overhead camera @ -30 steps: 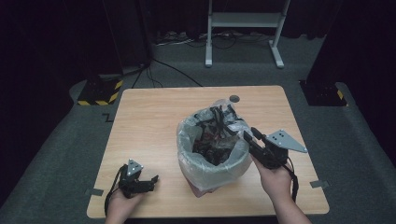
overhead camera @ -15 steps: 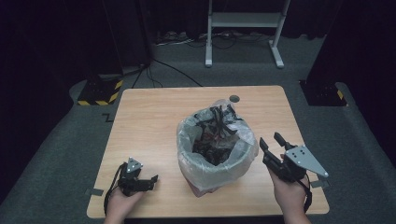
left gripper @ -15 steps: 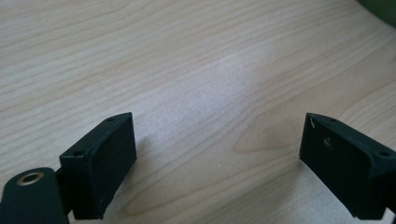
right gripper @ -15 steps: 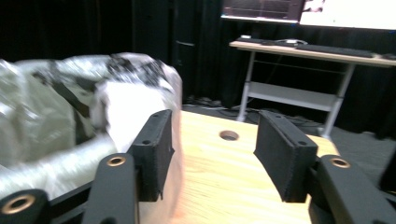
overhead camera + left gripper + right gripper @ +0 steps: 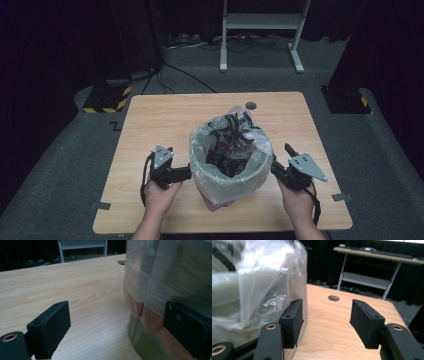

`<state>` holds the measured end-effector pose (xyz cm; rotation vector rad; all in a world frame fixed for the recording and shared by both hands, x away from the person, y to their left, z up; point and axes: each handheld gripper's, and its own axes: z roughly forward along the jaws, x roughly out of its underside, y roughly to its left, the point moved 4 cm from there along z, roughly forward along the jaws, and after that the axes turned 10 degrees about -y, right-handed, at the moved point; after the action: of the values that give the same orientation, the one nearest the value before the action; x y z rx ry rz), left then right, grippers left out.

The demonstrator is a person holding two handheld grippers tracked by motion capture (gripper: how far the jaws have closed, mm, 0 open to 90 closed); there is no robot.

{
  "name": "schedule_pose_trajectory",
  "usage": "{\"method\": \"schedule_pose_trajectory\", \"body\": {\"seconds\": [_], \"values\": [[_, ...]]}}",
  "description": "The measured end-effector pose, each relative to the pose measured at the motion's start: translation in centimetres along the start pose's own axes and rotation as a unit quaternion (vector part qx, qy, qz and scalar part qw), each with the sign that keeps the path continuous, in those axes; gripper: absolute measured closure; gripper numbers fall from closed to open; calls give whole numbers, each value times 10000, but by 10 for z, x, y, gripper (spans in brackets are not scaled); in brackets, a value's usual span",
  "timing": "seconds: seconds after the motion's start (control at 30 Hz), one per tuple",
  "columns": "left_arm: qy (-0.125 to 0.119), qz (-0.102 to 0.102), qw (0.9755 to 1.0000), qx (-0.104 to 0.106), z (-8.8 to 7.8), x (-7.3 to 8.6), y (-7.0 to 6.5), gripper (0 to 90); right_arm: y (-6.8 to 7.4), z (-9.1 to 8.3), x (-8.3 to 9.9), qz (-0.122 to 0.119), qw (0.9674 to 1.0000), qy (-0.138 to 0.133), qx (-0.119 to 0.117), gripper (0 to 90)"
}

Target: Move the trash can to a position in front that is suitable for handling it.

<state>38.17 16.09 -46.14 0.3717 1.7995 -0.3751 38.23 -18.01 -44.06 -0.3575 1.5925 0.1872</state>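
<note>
The jaws of both grippers are spread wide, and nothing is held in either. The left gripper [image 5: 182,174] is set against the left flank of the lined bin [image 5: 230,160], with one jaw seen in the left gripper view resting at the plastic liner [image 5: 172,277] and the other standing clear over the bench [image 5: 165,115]. The right gripper [image 5: 280,172] is placed just beside the bin's right flank, its inner jaw brushing the liner. The bin stands upright between the two grippers, near the bench's front edge, equally near to each hand. A two-sided squeeze or lift is judged likely.
</note>
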Motion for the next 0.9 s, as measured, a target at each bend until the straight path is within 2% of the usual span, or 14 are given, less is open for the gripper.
{"method": "schedule_pose_trajectory", "body": {"seconds": [0.03, 0.1, 0.17, 0.3, 0.5, 0.57, 0.67, 0.73, 0.83, 0.9], "values": [[-22, -70, 10000, 56, 2, 2, -1, 112, 2, 3, 2, 2, 10000, 57, -47, 432], [-51, -148, 9998, 113, 2, 8, -2, 134, 8, 8, 7, -44, 9999, 125, -95, 488], [-63, -131, 9998, 152, -1, 14, -3, 154, 11, 10, 10, 1, 9998, 69, -186, 530], [-30, -110, 9996, 256, -9, 22, -2, 169, 18, 9, 15, 48, 9994, 65, -331, 549], [0, -88, 9994, 339, -32, 32, 1, 169, 38, 0, 18, -62, 9984, 21, -564, 549], [-9, -61, 9992, 386, -36, 33, 1, 148, 42, -3, 19, -119, 9980, -20, -615, 504], [-87, -6, 9995, 292, -43, 38, 4, 144, 43, -6, 22, -114, 9981, -45, -605, 456], [-184, 37, 9996, 215, -48, 39, 8, 144, 40, -9, 26, -100, 9985, -145, -519, 436], [-502, 93, 9987, 74, -56, 33, 15, 144, 32, -14, 35, 64, 9986, -273, -444, 436], [-657, 47, 9978, 118, -61, 29, 16, 144, 28, -15, 41, 61, 9985, -295, -453, 432]]}}
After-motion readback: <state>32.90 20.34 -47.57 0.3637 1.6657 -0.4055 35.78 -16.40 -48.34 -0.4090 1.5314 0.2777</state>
